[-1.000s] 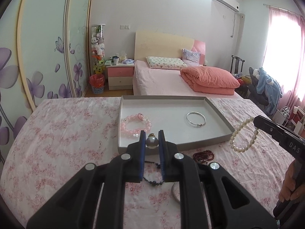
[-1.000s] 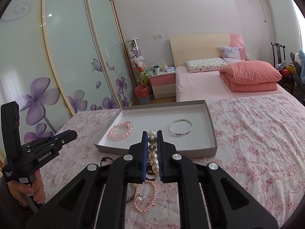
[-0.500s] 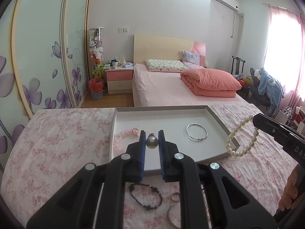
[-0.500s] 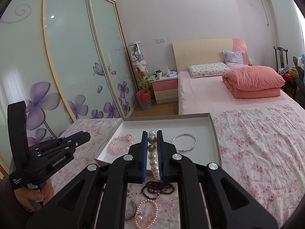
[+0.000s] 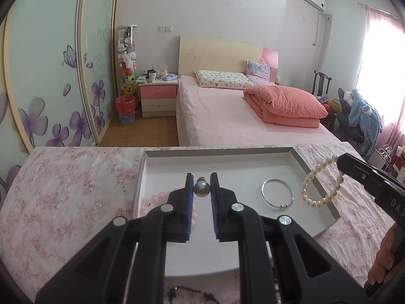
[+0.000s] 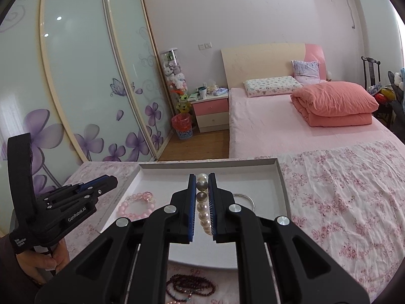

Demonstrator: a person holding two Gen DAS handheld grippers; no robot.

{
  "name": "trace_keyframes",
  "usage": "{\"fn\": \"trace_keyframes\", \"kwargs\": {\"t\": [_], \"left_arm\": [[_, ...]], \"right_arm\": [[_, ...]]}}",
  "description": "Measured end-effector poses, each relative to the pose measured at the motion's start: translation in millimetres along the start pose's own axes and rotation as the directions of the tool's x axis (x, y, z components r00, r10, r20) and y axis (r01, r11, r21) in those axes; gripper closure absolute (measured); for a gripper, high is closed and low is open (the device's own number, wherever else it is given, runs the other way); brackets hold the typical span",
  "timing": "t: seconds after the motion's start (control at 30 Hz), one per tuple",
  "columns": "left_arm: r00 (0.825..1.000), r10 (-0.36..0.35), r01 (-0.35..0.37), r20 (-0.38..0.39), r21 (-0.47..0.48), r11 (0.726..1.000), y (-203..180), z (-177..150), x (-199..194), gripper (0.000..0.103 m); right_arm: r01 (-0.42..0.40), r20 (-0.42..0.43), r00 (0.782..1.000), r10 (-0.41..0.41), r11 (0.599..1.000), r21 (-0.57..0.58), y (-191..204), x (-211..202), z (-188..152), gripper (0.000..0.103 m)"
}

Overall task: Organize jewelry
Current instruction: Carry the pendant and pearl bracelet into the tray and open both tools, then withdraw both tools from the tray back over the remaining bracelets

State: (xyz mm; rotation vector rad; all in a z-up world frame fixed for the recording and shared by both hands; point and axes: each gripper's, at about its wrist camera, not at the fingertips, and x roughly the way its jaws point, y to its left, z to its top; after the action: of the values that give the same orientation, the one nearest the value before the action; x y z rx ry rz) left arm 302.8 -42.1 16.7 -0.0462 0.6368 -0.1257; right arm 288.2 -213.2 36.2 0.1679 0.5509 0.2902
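Note:
A shallow grey tray point(image 5: 298, 159) lies on the floral cloth and holds a silver bangle point(image 5: 277, 196) and a pink bead bracelet point(image 6: 136, 204). My left gripper point(image 5: 201, 188) is shut on a grey pearl piece point(image 5: 201, 189) and holds it above the tray's left half. My right gripper point(image 6: 202, 197) is shut on a white pearl bracelet point(image 6: 203, 214) above the tray's middle. That bracelet also shows hanging over the tray's right rim in the left wrist view point(image 5: 321, 185). The tray also shows in the right wrist view point(image 6: 281, 177).
A dark red bead strand point(image 6: 189, 287) and a black bead bracelet point(image 5: 192, 296) lie on the cloth in front of the tray. The cloth's far edge point(image 5: 88, 148) drops to the floor, with a bed point(image 5: 240, 116) beyond.
Both grippers have moved forward, from over the loose jewelry in front of the tray to over the tray, each still holding its piece.

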Motion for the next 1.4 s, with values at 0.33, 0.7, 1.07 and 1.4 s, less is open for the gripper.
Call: {"fn": "trace_keyframes", "kwargs": {"t": [0.33,0.7,1.07,1.4], "left_arm": [[0.999,0.024,-0.024,-0.043,-0.001,1.0,2.4,-0.3,47.6,0.089],[0.996,0.009,-0.009,-0.085,0.001,1.0,1.1,-0.3,75.1,0.08],[0.997,0.03,-0.033,-0.072,-0.032,0.999,16.3,2.8,65.4,0.074],[0.998,0.045,-0.047,-0.05,-0.039,0.998,29.3,-11.4,24.3,0.074]], "right_arm": [[-0.015,-0.092,0.996,0.021,0.998,0.056,-12.7,55.9,-8.5,0.092],[0.084,-0.15,0.986,-0.071,0.993,0.079,-31.9,72.8,-18.7,0.075],[0.09,-0.129,0.988,-0.083,0.995,0.051,-27.7,63.9,-21.3,0.069],[0.076,-0.119,0.99,-0.072,0.997,0.029,-15.1,35.9,-29.0,0.069]]}}
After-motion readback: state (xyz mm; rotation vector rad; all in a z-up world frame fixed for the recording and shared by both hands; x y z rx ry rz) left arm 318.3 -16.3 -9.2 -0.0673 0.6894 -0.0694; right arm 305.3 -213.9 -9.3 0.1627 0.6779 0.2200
